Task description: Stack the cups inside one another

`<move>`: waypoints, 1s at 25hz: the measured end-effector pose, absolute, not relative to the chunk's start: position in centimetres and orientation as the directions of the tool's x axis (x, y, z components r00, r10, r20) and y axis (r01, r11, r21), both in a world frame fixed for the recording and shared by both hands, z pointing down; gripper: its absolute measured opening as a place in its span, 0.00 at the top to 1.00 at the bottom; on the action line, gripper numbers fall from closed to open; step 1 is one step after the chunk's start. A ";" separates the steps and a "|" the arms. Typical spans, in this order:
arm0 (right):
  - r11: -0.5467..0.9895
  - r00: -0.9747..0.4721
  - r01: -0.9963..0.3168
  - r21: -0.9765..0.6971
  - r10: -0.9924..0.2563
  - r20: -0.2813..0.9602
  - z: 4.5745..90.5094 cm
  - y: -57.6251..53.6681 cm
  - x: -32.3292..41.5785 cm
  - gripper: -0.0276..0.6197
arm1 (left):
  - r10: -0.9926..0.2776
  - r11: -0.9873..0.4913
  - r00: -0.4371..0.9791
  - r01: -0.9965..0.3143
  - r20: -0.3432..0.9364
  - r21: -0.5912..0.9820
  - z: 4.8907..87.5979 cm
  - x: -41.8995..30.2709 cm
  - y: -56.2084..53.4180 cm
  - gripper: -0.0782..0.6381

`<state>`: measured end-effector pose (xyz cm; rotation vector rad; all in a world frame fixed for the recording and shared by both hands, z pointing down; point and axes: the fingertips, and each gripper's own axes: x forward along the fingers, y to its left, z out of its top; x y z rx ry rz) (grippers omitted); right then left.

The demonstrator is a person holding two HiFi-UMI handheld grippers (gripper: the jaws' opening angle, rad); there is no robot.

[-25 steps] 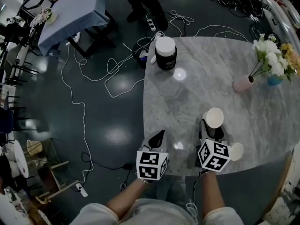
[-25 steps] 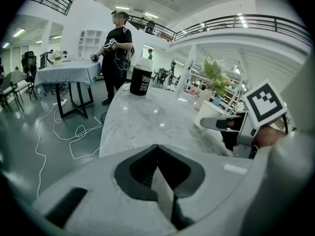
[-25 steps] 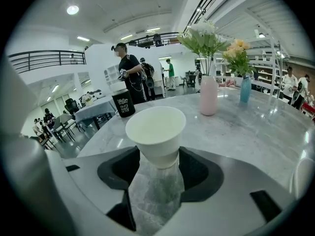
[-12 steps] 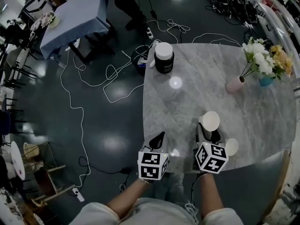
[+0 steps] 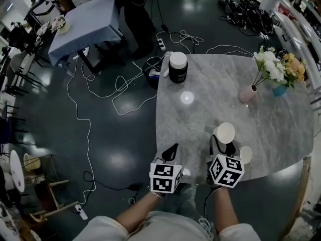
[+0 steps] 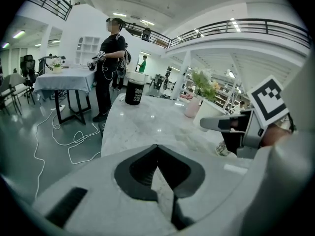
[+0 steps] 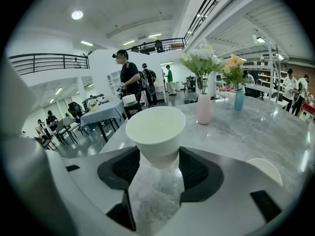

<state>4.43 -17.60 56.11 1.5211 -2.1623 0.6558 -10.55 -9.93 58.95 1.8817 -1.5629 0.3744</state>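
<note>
Right gripper (image 7: 156, 166): pinching the lower part of a white cup (image 7: 155, 129), one jaw against each side.
Cup: upright, mouth up, over the near right part of the table (image 5: 200, 109), just ahead of the marker cube; lifted or resting on the marble, cannot tell.
Second cup (image 5: 246, 155): white, mouth up, on the table just right of the right gripper, close to the near edge; apart from the cup in the jaws.
Left gripper (image 6: 158, 173): jaws pressed together at the tips, nothing between; at the near edge, left of the right gripper, pointing across the table.
Jar (image 5: 178, 67): black with a white lid, upright at the far left corner, well apart from both cups.
Pink vase (image 5: 247, 94): holding white flowers, on the far right side; blue vase (image 5: 279, 90) just beside it.
Person (image 6: 110, 68): standing on the floor beyond the jar.
</note>
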 end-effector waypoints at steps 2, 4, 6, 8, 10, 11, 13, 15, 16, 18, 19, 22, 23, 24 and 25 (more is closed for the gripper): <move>0.292 -0.317 -0.946 -0.138 -0.758 0.571 55.6 -17.3 4.5 0.60 | -0.771 -0.083 0.250 -0.952 0.586 0.296 58.5 -10.4 -9.9 0.89; 0.292 -0.316 -0.947 -0.136 -0.763 0.564 55.0 -16.9 4.7 0.60 | -0.777 -0.093 0.252 -0.952 0.577 0.291 57.9 -10.1 -9.8 0.89; 0.289 -0.314 -0.948 -0.135 -0.768 0.559 54.2 -16.6 5.2 0.60 | -0.781 -0.104 0.258 -0.952 0.569 0.289 57.3 -9.6 -9.8 0.89; 0.283 -0.311 -0.949 -0.137 -0.774 0.551 53.6 -16.4 5.8 0.60 | -0.785 -0.115 0.268 -0.949 0.558 0.294 56.6 -8.9 -9.9 0.89; 0.277 -0.308 -0.951 -0.140 -0.781 0.544 53.1 -16.2 6.3 0.60 | -0.790 -0.123 0.277 -0.946 0.548 0.301 56.1 -8.3 -10.2 0.89; 0.275 -0.306 -0.951 -0.141 -0.783 0.541 52.9 -16.1 6.5 0.60 | -0.791 -0.128 0.281 -0.945 0.544 0.302 55.9 -8.0 -10.3 0.89; 0.270 -0.303 -0.952 -0.141 -0.788 0.536 52.5 -15.8 6.8 0.60 | -0.792 -0.141 0.290 -0.943 0.537 0.301 55.5 -7.5 -10.2 0.89; 0.265 -0.299 -0.954 -0.141 -0.793 0.530 52.0 -15.4 7.3 0.60 | -0.794 -0.158 0.300 -0.942 0.530 0.297 55.0 -6.9 -10.1 0.89; 0.263 -0.297 -0.954 -0.141 -0.796 0.527 51.7 -15.2 7.5 0.60 | -0.795 -0.165 0.304 -0.941 0.525 0.295 54.7 -6.6 -10.0 0.89; 0.258 -0.295 -0.955 -0.145 -0.802 0.519 51.3 -14.9 7.9 0.60 | -0.798 -0.177 0.309 -0.941 0.517 0.288 54.3 -6.2 -10.1 0.89; 0.256 -0.295 -0.955 -0.147 -0.805 0.515 51.1 -14.8 8.1 0.60 | -0.800 -0.183 0.311 -0.941 0.513 0.285 54.1 -6.0 -10.2 0.89; 0.248 -0.288 -0.957 -0.147 -0.815 0.502 50.5 -14.6 8.7 0.60 | -0.804 -0.203 0.319 -0.940 0.501 0.274 53.4 -5.3 -10.6 0.89; 0.244 -0.284 -0.959 -0.146 -0.819 0.498 50.2 -14.5 9.0 0.60 | -0.805 -0.210 0.323 -0.939 0.497 0.271 53.1 -5.0 -10.7 0.89; 0.240 -0.280 -0.960 -0.145 -0.823 0.495 50.0 -14.4 9.3 0.60 | -0.806 -0.216 0.327 -0.939 0.494 0.268 52.9 -4.8 -10.8 0.89; 0.234 -0.275 -0.961 -0.144 -0.826 0.492 49.7 -14.3 9.7 0.60 | -0.806 -0.223 0.331 -0.938 0.491 0.266 52.6 -4.5 -10.8 0.89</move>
